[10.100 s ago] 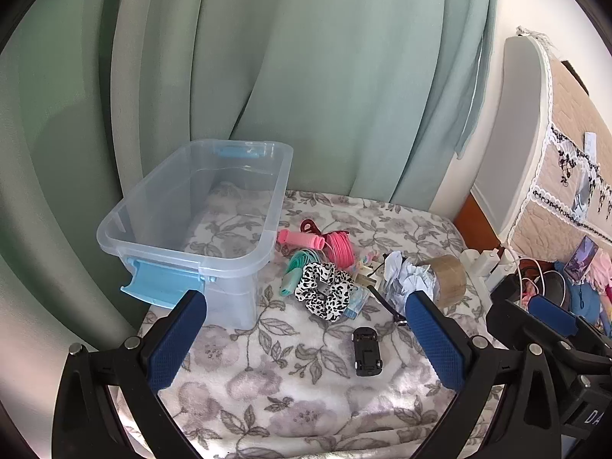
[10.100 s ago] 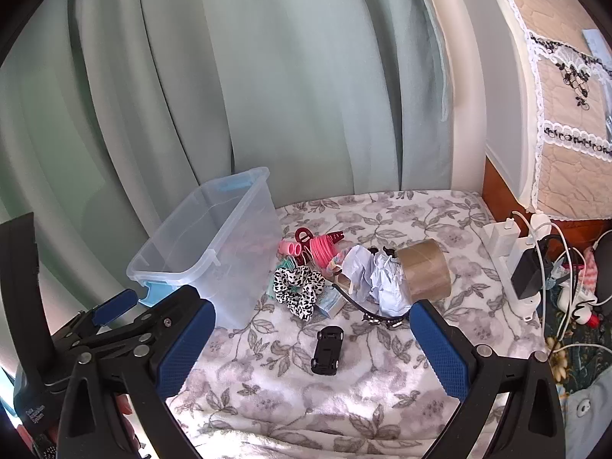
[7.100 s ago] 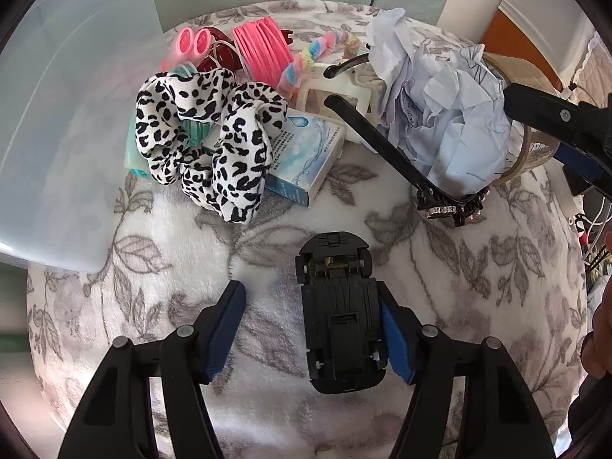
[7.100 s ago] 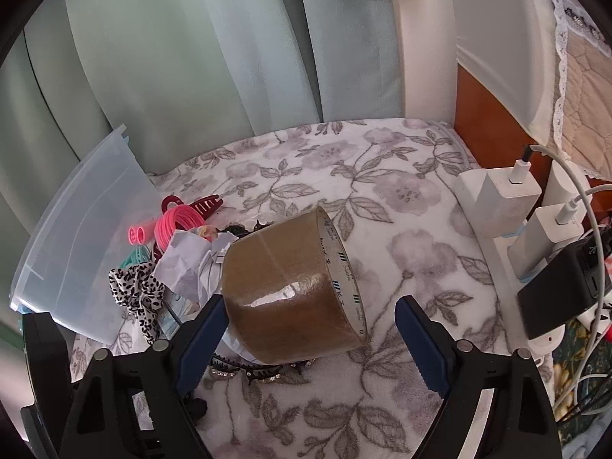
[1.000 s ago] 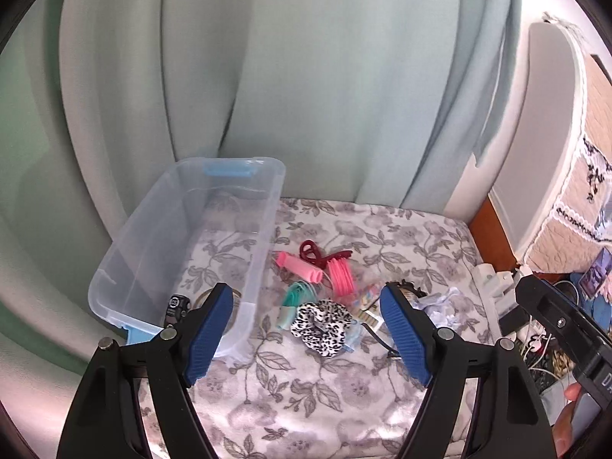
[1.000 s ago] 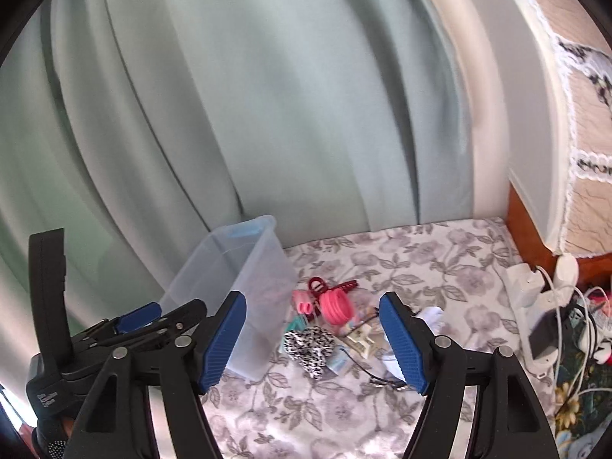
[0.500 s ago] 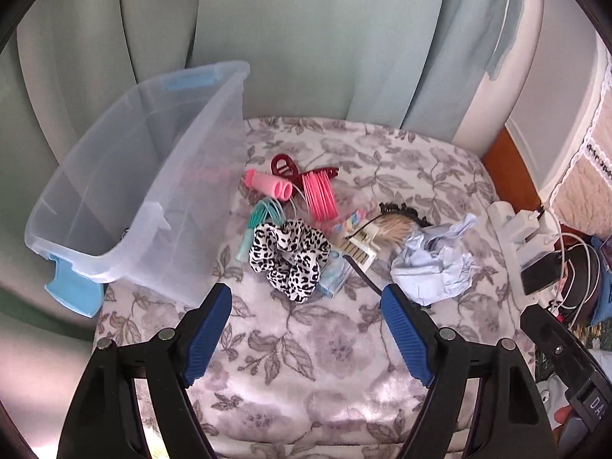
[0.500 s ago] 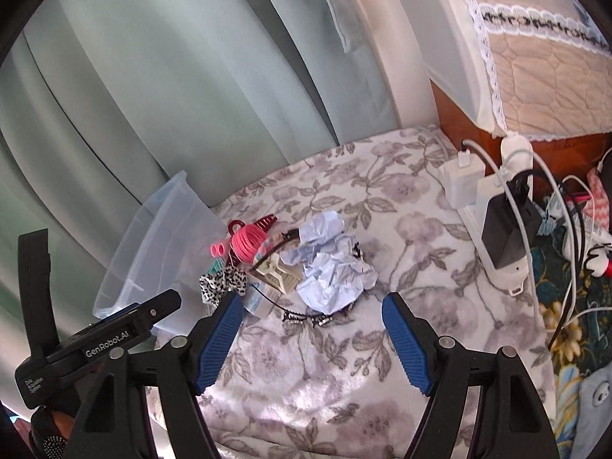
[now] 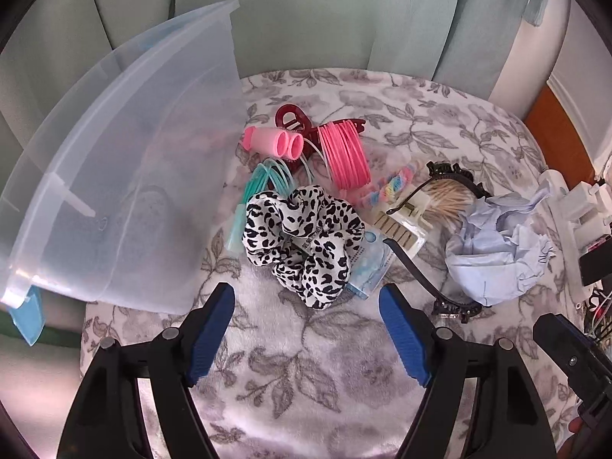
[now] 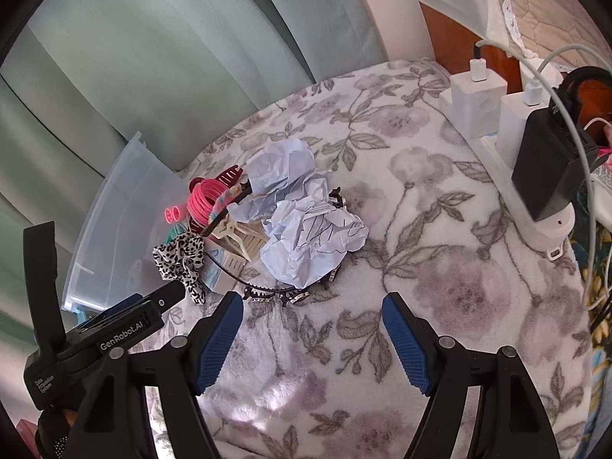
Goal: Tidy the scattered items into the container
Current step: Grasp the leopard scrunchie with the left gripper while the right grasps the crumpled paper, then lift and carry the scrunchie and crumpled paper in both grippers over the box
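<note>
A clear plastic bin (image 9: 126, 176) with blue latches stands at the left on the floral blanket (image 9: 306, 375). Beside it lies a pile: a leopard-print scrunchie (image 9: 302, 244), pink rollers (image 9: 273, 141), a pink coil (image 9: 344, 153), a dark red claw clip (image 9: 292, 118), teal cords (image 9: 267, 179), a black headband (image 9: 428, 279) and crumpled pale blue paper (image 9: 497, 252). My left gripper (image 9: 306, 329) is open and empty just short of the scrunchie. My right gripper (image 10: 311, 338) is open and empty, close before the crumpled paper (image 10: 306, 222) and headband (image 10: 275, 290).
A white power strip (image 10: 508, 164) with chargers, a black adapter (image 10: 550, 164) and cables lies along the right edge. Green curtains (image 9: 306, 15) hang behind. A small blue packet (image 9: 369, 271) and a toothpick box (image 9: 440, 199) sit in the pile.
Both grippers have come down and forward toward the pile: the left now close to the scrunchie, the right close to the crumpled paper. Both stay open.
</note>
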`<action>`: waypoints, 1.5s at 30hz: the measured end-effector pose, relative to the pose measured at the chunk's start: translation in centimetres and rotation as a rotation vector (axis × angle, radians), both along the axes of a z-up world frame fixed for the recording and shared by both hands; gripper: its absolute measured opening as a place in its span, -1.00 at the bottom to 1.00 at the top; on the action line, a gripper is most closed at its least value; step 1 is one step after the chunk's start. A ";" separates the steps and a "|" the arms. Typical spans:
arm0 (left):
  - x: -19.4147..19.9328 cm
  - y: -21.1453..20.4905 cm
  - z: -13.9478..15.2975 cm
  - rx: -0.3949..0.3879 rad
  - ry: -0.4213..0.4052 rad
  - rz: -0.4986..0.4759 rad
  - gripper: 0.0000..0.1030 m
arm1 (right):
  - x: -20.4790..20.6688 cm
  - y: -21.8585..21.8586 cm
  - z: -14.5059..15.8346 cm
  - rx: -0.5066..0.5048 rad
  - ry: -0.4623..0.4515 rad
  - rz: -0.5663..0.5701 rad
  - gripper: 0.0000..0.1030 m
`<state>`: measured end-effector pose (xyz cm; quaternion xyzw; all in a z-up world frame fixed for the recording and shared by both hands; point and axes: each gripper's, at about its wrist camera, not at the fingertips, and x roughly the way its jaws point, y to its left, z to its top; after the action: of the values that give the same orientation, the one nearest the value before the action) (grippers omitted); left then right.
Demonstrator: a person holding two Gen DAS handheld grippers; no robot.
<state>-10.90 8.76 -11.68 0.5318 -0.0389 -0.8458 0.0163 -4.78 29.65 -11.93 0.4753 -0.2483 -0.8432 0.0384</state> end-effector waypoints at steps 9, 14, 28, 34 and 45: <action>-2.3 -0.7 -2.4 0.002 -0.046 0.011 0.16 | -3.0 0.3 -1.5 -0.004 -0.004 -0.020 0.52; -2.8 -1.5 -2.3 0.047 -0.035 0.020 -0.12 | -4.5 -0.1 -1.9 -0.014 -0.007 -0.020 0.52; -1.8 -1.9 -1.3 0.099 -0.018 0.025 -0.73 | -4.2 0.8 -1.0 -0.085 0.017 -0.056 0.08; -0.4 -1.5 0.6 0.102 0.014 0.009 -0.76 | -2.7 0.6 1.0 -0.084 0.054 -0.061 0.08; 1.8 -2.2 4.5 0.126 0.077 -0.005 -0.77 | 0.4 0.2 5.1 -0.067 0.136 -0.062 0.08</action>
<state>-9.11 6.58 -7.13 0.4988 0.0136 -0.8664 -0.0179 -4.43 29.83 -6.83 0.4075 -0.2877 -0.8655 0.0447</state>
